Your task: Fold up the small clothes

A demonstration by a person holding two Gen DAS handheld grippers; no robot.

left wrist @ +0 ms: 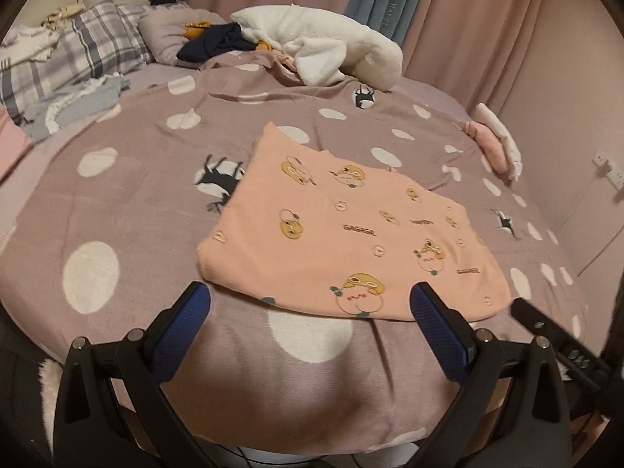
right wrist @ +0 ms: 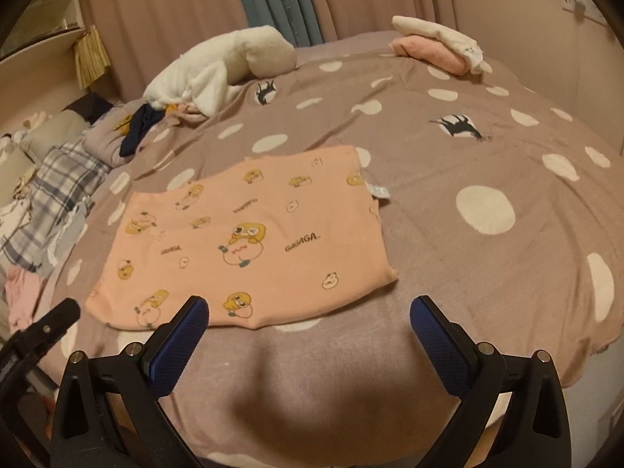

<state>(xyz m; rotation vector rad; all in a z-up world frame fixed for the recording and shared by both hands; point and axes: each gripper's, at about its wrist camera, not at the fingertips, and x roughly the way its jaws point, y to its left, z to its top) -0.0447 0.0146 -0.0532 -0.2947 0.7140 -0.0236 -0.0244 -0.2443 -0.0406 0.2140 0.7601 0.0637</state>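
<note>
Both the left gripper (left wrist: 312, 312) and right gripper (right wrist: 310, 321) hover released near the folded pink garment (left wrist: 343, 230) on the dotted blanket (left wrist: 136, 179), with a folded clothes pile (right wrist: 436, 45) far right.

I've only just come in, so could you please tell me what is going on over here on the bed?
A person is folding small clothes with a handheld gripper in each hand. A peach cartoon-print garment lies flat on the spotted bedspread. The left gripper and right gripper both hover open at its near edge, holding nothing. Folded pink and white pieces sit at the far side, and an unsorted heap with a white fleece waits behind.
</note>
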